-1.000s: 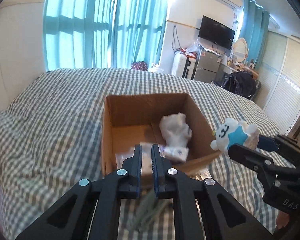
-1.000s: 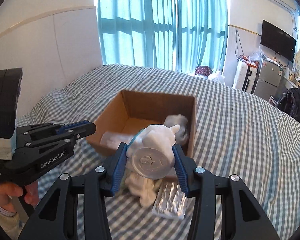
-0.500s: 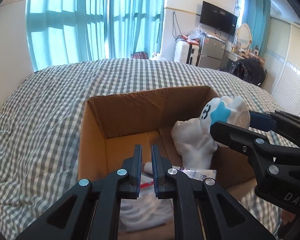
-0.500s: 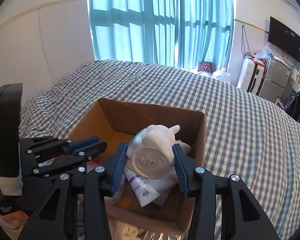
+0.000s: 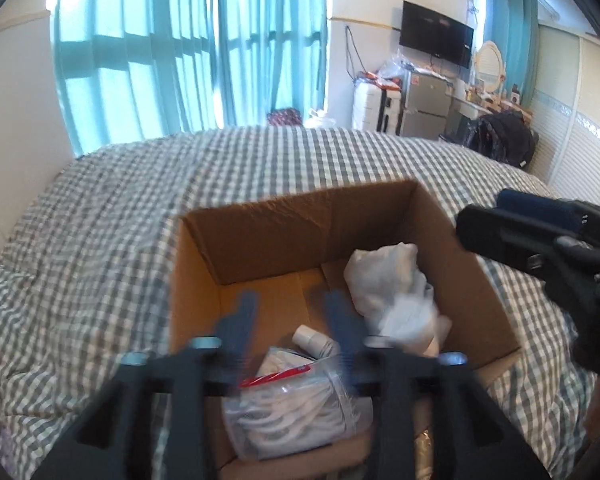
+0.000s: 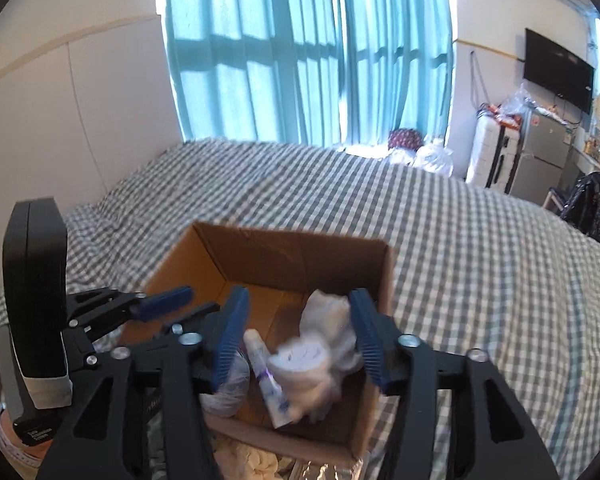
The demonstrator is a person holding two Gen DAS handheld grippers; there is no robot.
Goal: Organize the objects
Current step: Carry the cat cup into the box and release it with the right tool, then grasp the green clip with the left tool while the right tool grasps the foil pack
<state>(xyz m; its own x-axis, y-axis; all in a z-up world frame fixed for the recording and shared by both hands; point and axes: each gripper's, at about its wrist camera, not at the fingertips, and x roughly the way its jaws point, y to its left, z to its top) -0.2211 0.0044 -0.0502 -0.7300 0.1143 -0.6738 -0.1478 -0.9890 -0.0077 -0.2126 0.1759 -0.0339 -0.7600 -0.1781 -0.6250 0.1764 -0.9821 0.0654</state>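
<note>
1. One bed (image 5: 100,216) with a grey-and-white checked cover fills the middle of both views; its near edge is cut off at the bottom of each frame.
2. One cardboard box (image 5: 456,240) sits open on the bed, lower centre in both views. My tongs hide its near wall.
3. My left tongs (image 5: 294,320) stand spread over the box at lower centre of the left view, holding nothing; motion blur smears their fingers. In the right view they show at lower left (image 6: 180,304).
4. My right tongs (image 6: 300,332) are spread wide above the box at lower centre of the right view, nothing between them. In the left view they enter from the right edge (image 5: 500,220), mostly cut off.
5. One white plush toy (image 6: 312,364) lies in the box below my right tongs, blurred, so I cannot make out its face. It is the white heap at the box's right side in the left view (image 5: 392,288).
6. One clear bag (image 5: 296,412) of white cords lies at the box's near end, partly behind my left tongs.
7. One white tube (image 6: 266,376) lies in the box, just beside the toy; its print is unreadable.
</note>
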